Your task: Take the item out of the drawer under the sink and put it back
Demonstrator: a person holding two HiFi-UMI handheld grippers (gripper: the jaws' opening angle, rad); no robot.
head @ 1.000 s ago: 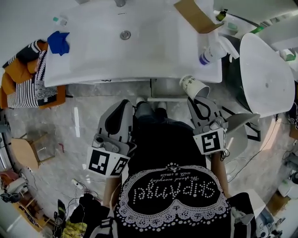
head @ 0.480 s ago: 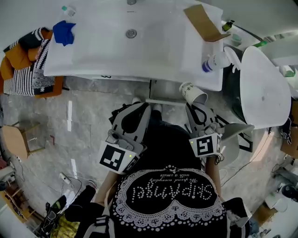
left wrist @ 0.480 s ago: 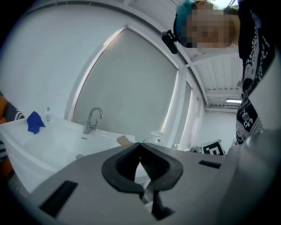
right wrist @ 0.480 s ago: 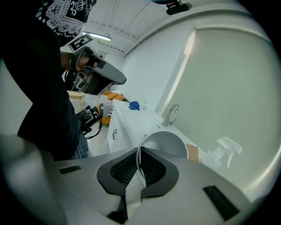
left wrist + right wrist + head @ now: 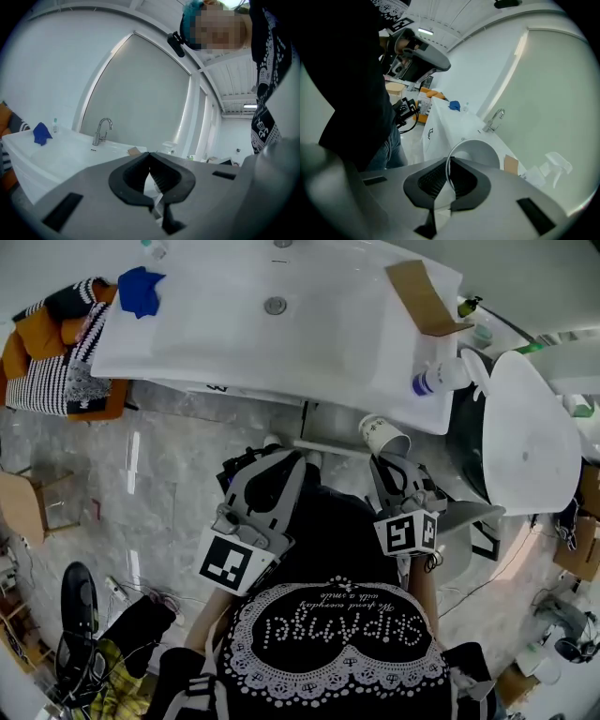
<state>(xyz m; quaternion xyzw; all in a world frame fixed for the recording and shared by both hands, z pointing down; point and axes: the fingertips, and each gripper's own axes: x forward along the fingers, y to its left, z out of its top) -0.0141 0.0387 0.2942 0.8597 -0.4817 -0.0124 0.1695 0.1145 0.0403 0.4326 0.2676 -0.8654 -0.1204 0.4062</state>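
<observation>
- Across the top of the head view, a white sink counter [image 5: 216,334] spans most of the width, with a chrome tap [image 5: 102,131] at its back edge.
- Below it, the person's torso in a black top [image 5: 328,615] fills the lower middle. Both forearms are tucked close to the body, and both tools aim at the sink's front.
- On the person's left side, the left gripper [image 5: 284,463] is held roughly level at waist height. Its jaws are closed together, with nothing between them.
- On the other side, the right gripper [image 5: 389,463] tilts downward and is rolled to one side. Its jaws are clamped narrowly on the thin wall of a paper cup [image 5: 382,434].
- That cup lies sideways in the grip with its open mouth facing back toward the gripper. It is held in the air just in front of the sink's front edge.
- On the counter's right end lie a cardboard piece [image 5: 424,298] and a spray bottle [image 5: 441,379]; a blue cloth [image 5: 141,289] lies at the left end.
</observation>
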